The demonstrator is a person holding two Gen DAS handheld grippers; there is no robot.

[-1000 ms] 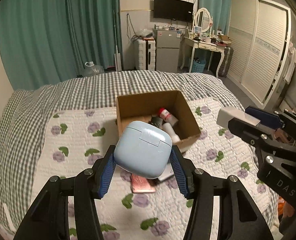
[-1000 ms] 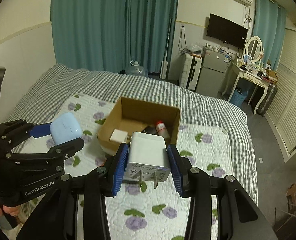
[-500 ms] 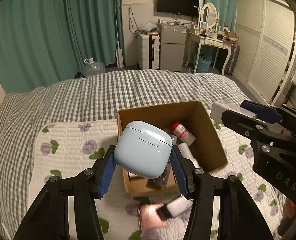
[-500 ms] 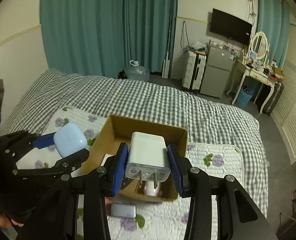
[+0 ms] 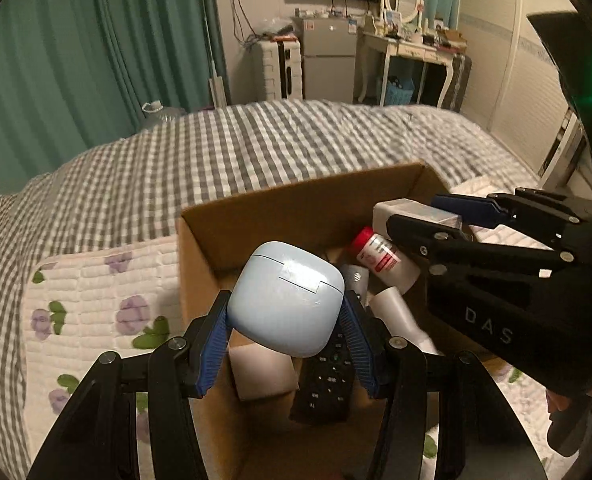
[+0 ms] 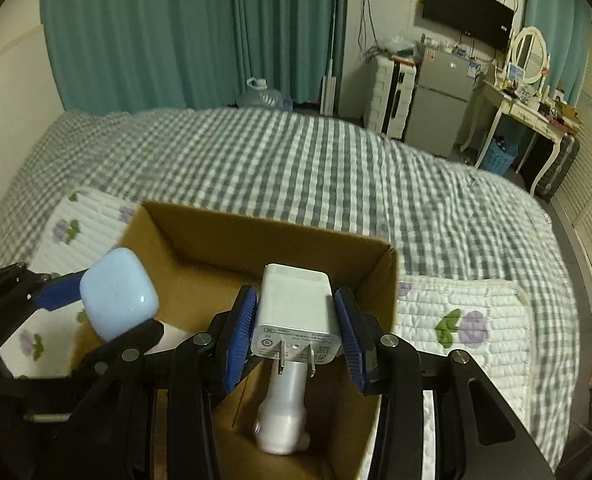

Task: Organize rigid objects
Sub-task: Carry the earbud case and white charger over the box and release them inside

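Note:
My left gripper (image 5: 286, 340) is shut on a pale blue earbud case (image 5: 286, 303) and holds it over the open cardboard box (image 5: 296, 208). My right gripper (image 6: 296, 336) is shut on a white plug charger (image 6: 294, 312) and holds it over the same box (image 6: 384, 280). The case also shows at the left of the right wrist view (image 6: 118, 300), and the charger at the right of the left wrist view (image 5: 412, 212). Inside the box lie a red-capped bottle (image 5: 374, 250), a black remote (image 5: 328, 380), a white tube (image 5: 400, 316) and a small white box (image 5: 262, 372).
The box sits on a white quilt with purple flowers (image 5: 96, 300) over a grey checked bedspread (image 6: 296, 168). Green curtains (image 6: 176, 32), a small fridge (image 6: 440, 100), a dressing table (image 6: 528, 112) and a wardrobe (image 5: 528, 80) stand beyond the bed.
Both grippers have moved forward and down from above the quilt to over the box, each still holding its object. The phone on the quilt has dropped out of view.

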